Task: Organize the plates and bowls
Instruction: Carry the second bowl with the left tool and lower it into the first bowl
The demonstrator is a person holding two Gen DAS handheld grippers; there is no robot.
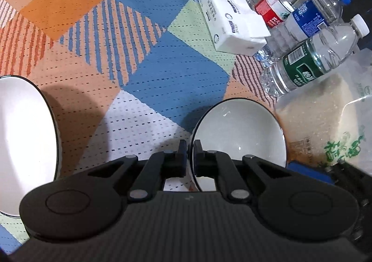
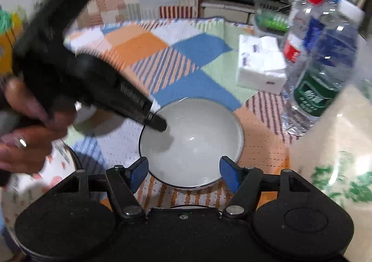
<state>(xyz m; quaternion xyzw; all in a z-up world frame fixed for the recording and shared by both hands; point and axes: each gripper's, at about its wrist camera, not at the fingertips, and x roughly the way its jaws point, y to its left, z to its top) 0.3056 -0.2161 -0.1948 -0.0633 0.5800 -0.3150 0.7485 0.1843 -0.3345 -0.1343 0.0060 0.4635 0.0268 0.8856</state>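
Left gripper (image 1: 190, 145): jaws narrow, pinched on the near-left rim of the white bowl (image 1: 241, 141), one finger inside the wall, one outside. Bowl sits just ahead and to its right on the patterned cloth (image 1: 139, 57). White plate (image 1: 25, 141) lies well off to the left of this gripper. Right gripper (image 2: 184, 169): jaws wide, holding nothing, blue pads (image 2: 229, 172) flanking the bowl's near edge (contact not discernible). Water bottles (image 1: 309, 62) and tissue pack (image 1: 232, 22) stand beyond, to the right.
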